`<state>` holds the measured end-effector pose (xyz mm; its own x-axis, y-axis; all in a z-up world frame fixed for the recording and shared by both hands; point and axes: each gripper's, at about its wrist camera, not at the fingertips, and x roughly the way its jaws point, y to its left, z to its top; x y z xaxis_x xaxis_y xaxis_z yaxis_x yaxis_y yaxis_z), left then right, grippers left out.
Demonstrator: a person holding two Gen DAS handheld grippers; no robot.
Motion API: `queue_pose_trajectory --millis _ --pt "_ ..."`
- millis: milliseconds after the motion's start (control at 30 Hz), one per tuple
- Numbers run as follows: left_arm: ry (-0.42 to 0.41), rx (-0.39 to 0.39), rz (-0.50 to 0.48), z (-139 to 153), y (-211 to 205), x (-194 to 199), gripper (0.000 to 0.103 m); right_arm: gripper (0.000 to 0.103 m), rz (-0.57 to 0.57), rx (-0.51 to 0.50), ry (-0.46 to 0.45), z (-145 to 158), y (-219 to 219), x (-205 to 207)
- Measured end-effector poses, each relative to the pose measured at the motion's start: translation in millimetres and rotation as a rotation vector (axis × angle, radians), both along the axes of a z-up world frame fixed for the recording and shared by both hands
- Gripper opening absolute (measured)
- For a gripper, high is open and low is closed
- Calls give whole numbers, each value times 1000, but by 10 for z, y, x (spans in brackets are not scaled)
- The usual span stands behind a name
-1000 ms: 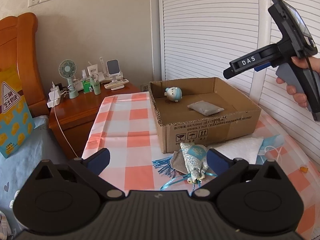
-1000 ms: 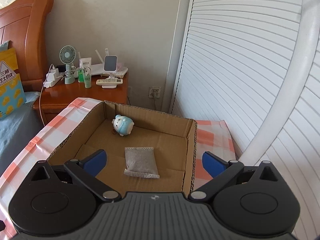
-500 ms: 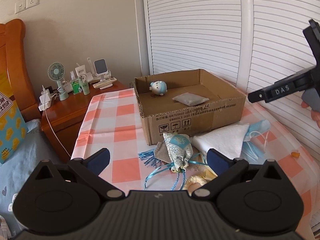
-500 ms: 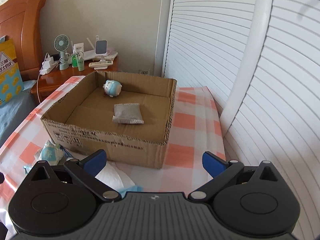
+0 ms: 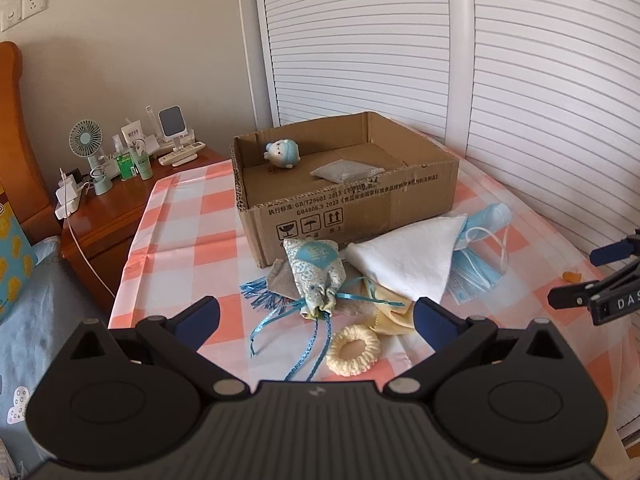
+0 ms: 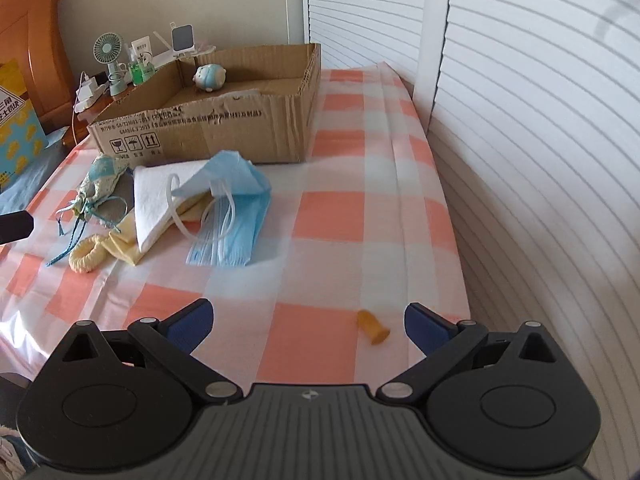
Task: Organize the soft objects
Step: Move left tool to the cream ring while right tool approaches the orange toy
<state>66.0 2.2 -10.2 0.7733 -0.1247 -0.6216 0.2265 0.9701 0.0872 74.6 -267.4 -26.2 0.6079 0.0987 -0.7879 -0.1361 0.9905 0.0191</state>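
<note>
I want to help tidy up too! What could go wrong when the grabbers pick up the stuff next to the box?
Three things might go wrong:
1. The pouch trails ribbons over the scrunchie, so lifting it may drag that along.
2. The masks lie stacked with loose loops against the white cloth; a pinch may take several or tug the cloth.
3. The small orange piece near the right hand-held gripper could be missed.

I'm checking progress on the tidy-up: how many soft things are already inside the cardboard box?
2. A small blue-and-white plush toy sits near the back left of the cardboard box, and a grey pouch lies near the middle. The front wall may hide more.
</note>
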Motion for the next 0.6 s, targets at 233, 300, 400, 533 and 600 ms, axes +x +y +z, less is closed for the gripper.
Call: queue_pose_trajectory --millis 233,300,400,533,600 --pt "29 2 7 -76 -4 48 102 103 -21 45 45 -170 8 61" --pt "37 2 13 -96 12 64 102 103 -24 53 51 -192 23 119" --pt "53 2 22 -133 36 101 102 103 -20 59 51 -213 46 192" --pt "67 1 30 -166 55 138 102 103 -11 48 45 -246 91 282" --pt "71 1 32 -175 54 155 102 103 -2 39 41 -257 123 317"
